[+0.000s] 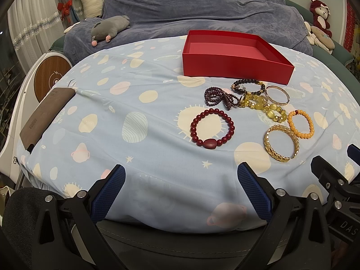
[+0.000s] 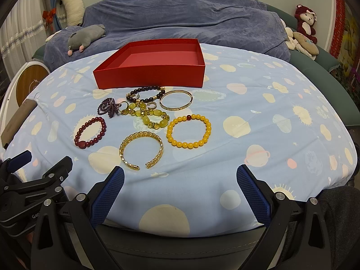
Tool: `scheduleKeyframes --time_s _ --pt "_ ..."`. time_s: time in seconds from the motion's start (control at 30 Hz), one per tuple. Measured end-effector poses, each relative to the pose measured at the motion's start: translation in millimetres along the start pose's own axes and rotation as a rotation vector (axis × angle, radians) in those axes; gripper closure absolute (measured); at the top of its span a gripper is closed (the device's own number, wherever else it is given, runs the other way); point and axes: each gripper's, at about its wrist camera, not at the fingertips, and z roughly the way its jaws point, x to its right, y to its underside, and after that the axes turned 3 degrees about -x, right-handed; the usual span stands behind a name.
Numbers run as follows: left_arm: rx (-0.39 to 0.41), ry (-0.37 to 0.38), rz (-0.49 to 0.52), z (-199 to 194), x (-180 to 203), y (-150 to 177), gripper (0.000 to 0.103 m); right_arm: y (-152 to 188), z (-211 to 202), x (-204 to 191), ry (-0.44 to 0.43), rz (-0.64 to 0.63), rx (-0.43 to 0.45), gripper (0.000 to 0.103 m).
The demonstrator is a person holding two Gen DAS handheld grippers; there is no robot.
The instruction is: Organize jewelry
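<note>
Left wrist view. Left gripper at the bottom of the frame, blue fingers spread wide, nothing between them, hanging over the near edge of a light blue printed cloth. Part of the right gripper enters at the lower right edge; its state can't be read from here. Jewelry lies right of centre: dark red bead bracelet nearest the middle, gold woven cuff to its right, orange bead bracelet just beyond the cuff. Above these sit a purple bead cluster, a yellow bead bracelet, a dark bead bracelet and a thin bangle, bunched and partly overlapping. Red open box stands just behind the pile, upper centre. Grey plush toy on a blue blanket, upper left.

Right wrist view. Right gripper at the bottom of the frame, fingers released and wide apart, holding nothing. Left gripper shows at the lower left. Gold woven cuff lies closest, its gap facing the camera; orange bead bracelet to its right, dark red bead bracelet to its left. Remaining pieces cluster between these and the red open box, upper centre-left.
</note>
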Motion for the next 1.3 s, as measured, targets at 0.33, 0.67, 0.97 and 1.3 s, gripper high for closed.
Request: scheduleKeyframes --time_s 0.33,0.67,0.97,1.3 --pt "0.001 0.000 0.000 -0.1 0.0 0.1 0.008 0.1 -0.3 -0.1 0.001 -0.001 0.001 0.007" --pt "0.000 0.000 0.000 0.0 0.0 0.2 0.008 0.4 0.4 -0.1 0.000 0.000 0.002 0.007" --pt "-0.003 0.006 -0.007 0.2 -0.4 -1.1 0.008 -5.0 -4.6 4.3 0.000 0.011 0.003 0.007" --pt "-0.027 0.031 -0.055 3.9 -11.7 -10.4 0.008 -13.2 3.8 15.3 0.005 0.044 -0.024 0.007"
